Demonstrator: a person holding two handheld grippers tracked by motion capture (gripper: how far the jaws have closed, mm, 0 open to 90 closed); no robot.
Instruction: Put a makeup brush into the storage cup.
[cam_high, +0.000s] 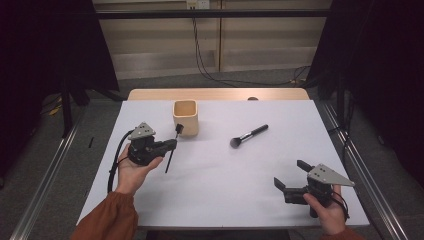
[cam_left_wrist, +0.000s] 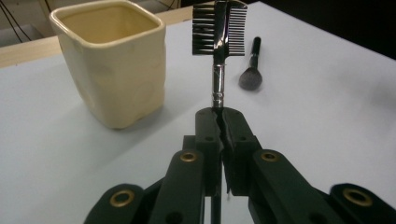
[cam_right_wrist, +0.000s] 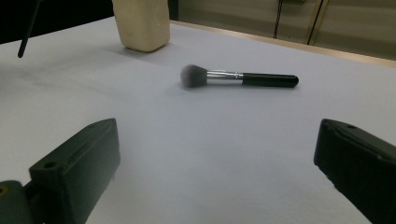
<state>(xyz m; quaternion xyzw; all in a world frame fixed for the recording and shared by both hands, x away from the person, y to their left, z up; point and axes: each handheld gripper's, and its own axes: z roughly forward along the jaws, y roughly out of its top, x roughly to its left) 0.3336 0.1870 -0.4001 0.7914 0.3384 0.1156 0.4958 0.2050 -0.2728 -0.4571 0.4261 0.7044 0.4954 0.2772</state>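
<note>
since the left gripper (cam_high: 170, 146) already pinches the brow comb-brush (cam_left_wrist: 218, 56) by its thin handle, the relation that matters is comb versus cup: the cream cup (cam_high: 185, 117) stands just beyond and slightly right of the comb's toothed head in the high view, near but not touching as far as i can tell. in the left gripper view the cup (cam_left_wrist: 112, 65) sits up-left of the jaws and the comb rises straight up out of them, long axis upright-ish, teeth end on top, black handle tail hanging below the jaws toward the table (cam_high: 215, 170). jaws pressed tight together on the metal ferrule/handle, no gap visible. judging from this, next move is likely lift and carry over the cup mouth, then drop it in; needs the lower handle end to clear the rim.

powder brush (cam_high: 248, 135) lies flat mid-table, right of the cup, long axis diagonal, bristles toward the person's side, handle pointing away-right. the right gripper (cam_high: 290, 176) is the nearer one to it, well apart though. in the right gripper view the brush (cam_right_wrist: 239, 77) lies crosswise ahead, bristles left. right jaws spread wide, holding nothing, touching nothing.
</note>
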